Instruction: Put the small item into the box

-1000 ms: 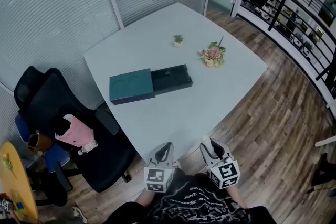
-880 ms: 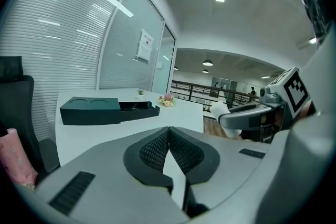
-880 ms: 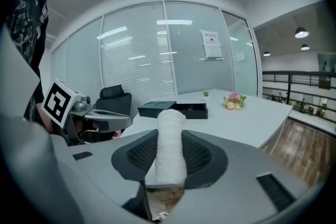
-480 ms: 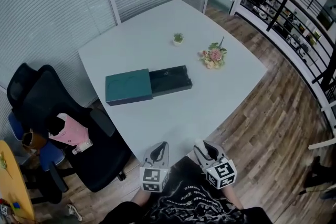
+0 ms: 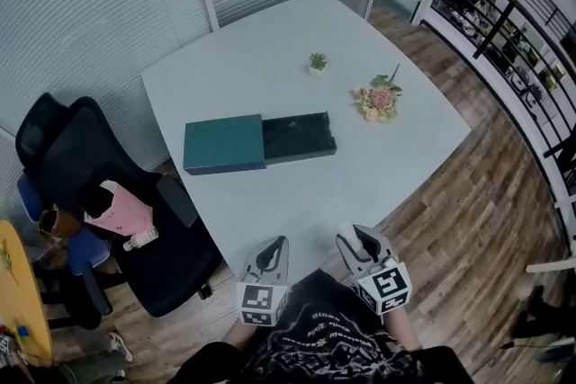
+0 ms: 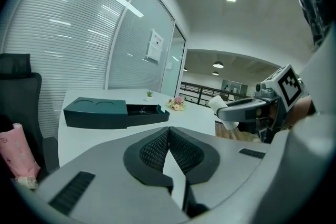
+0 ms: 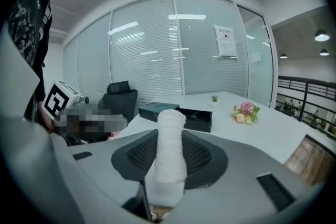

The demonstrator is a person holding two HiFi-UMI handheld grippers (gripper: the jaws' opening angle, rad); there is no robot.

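A dark green box lies on the white table, its drawer pulled out to the right. The box also shows in the left gripper view and the right gripper view. My right gripper is shut on a small white roll that stands up between its jaws. It hovers off the table's near edge, close to my body. Beside it, my left gripper is shut with nothing in it. The roll also appears in the left gripper view.
A small potted plant and a bunch of flowers sit on the table beyond the box. A black office chair with a pink item stands at the left. Glass walls with blinds lie behind, a railing at the right.
The head view has shifted a little, so the table sits slightly differently in the frame. Both grippers stay near my body, and the right one keeps hold of the white roll.
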